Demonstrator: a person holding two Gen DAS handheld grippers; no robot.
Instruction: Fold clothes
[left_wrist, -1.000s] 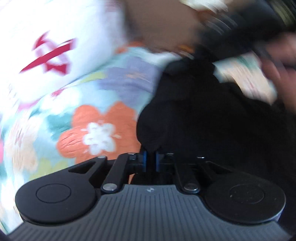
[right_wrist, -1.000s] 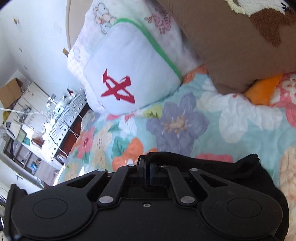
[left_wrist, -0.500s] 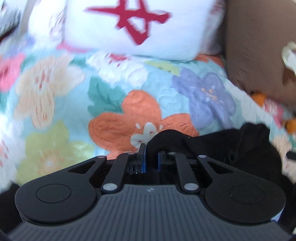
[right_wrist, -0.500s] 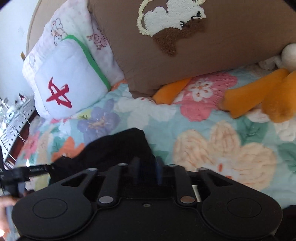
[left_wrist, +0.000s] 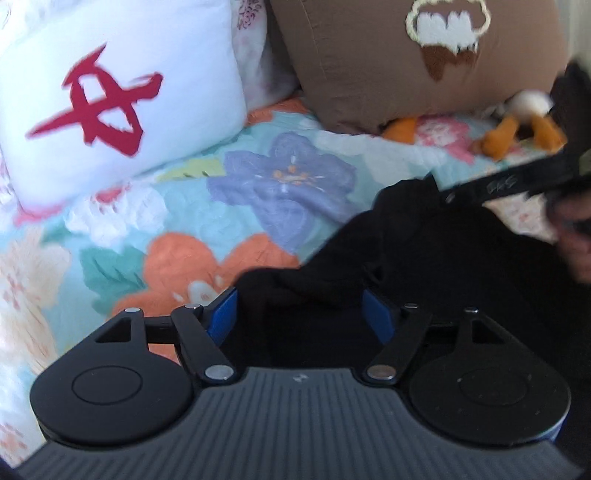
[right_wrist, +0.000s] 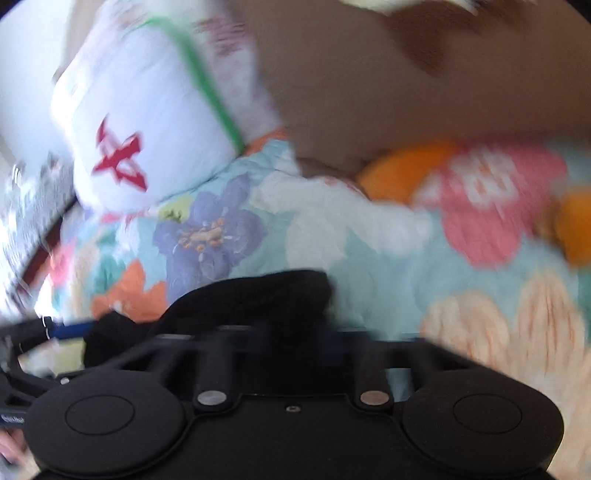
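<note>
The left gripper (left_wrist: 299, 314) is opening; the black garment (left_wrist: 424, 251) lies loose between its jaws on the floral quilt (left_wrist: 177, 206). The right gripper (right_wrist: 291, 339) is clamped; blur hides any catch. Withdraw straight back, avoiding snagging the fold.

Red brush-stroke sign on white pillow (left_wrist: 122, 96); unreadable

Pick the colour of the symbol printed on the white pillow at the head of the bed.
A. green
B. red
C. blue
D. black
B: the white pillow carries a bold red brush-stroke symbol, seen in both wrist views above the floral quilt.
</note>
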